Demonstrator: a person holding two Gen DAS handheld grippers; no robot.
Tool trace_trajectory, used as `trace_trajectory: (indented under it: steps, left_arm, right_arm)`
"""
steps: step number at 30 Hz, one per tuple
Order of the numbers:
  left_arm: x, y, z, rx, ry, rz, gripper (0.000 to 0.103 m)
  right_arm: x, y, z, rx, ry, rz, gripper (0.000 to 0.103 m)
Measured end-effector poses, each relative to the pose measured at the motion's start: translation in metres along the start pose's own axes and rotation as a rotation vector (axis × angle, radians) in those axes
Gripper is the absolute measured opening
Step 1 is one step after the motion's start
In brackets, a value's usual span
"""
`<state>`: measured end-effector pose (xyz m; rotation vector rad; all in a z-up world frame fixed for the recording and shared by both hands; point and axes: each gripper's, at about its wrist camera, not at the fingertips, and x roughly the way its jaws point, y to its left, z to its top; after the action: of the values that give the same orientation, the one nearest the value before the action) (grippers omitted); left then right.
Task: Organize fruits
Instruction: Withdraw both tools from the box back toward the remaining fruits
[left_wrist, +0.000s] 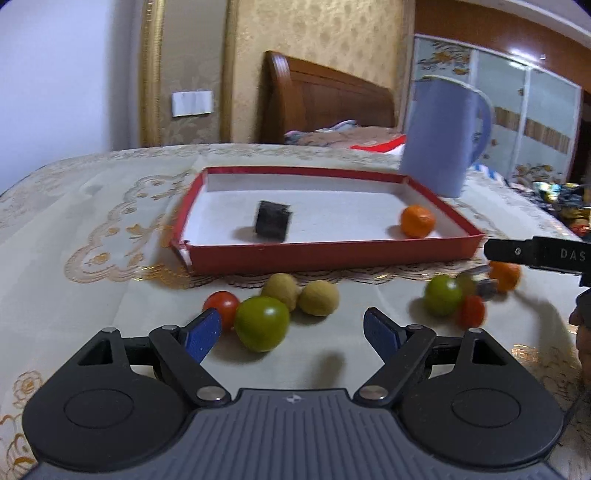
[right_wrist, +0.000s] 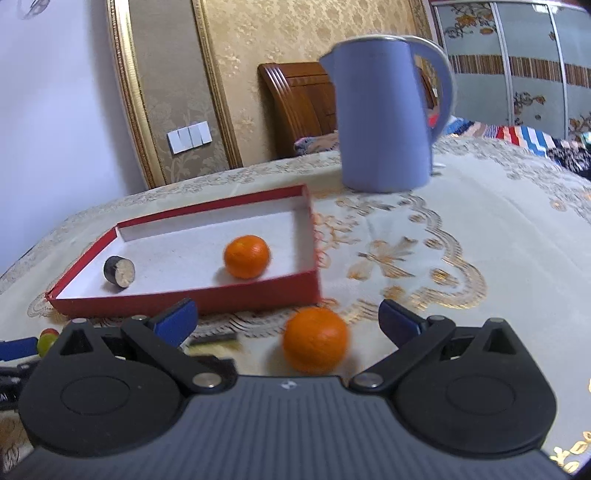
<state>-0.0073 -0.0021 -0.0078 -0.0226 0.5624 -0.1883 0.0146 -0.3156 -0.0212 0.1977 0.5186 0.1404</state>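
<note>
right wrist view: right tool (right_wrist: 288, 319) gapes around a loose orange (right_wrist: 316, 339); left tool (left_wrist: 291, 328) spread, green fruit (left_wrist: 262, 323) at 11 o'clock.

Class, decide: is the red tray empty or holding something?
Not empty: the red tray holds one orange and a small dark cylinder.

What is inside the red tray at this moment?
The red tray holds one orange and a dark cylindrical piece lying on its side. Its near wall hides a strip of floor.
</note>
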Motion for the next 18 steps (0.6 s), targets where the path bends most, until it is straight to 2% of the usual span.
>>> trace_trajectory:
  steps: [7, 8, 9, 11, 14, 18]
  left_arm:
    - [0.002, -0.003, 0.000, 0.019, 0.000, -0.015, 0.085]
    - [0.002, -0.003, 0.000, 0.023, 0.002, -0.018, 0.087]
    - [0.004, -0.005, 0.001, 0.029, 0.011, -0.021, 0.097]
    - [0.008, -0.008, 0.001, 0.044, 0.034, 0.009, 0.100]
    - [0.007, -0.005, 0.001, 0.031, 0.027, -0.012, 0.100]
    - [0.008, -0.004, 0.000, 0.023, 0.034, 0.014, 0.100]
  right_arm:
    - [-0.019, -0.041, -0.005, 0.027, -0.009, -0.056, 0.103]
    - [-0.020, -0.046, -0.005, 0.028, -0.002, -0.058, 0.103]
    - [-0.020, -0.048, -0.006, 0.016, 0.009, -0.062, 0.103]
    - [-0.020, -0.049, -0.009, -0.016, 0.017, -0.082, 0.103]
    - [-0.018, -0.042, -0.010, -0.048, 0.018, -0.092, 0.103]
    - [-0.010, -0.025, -0.009, -0.121, 0.044, -0.083, 0.103]
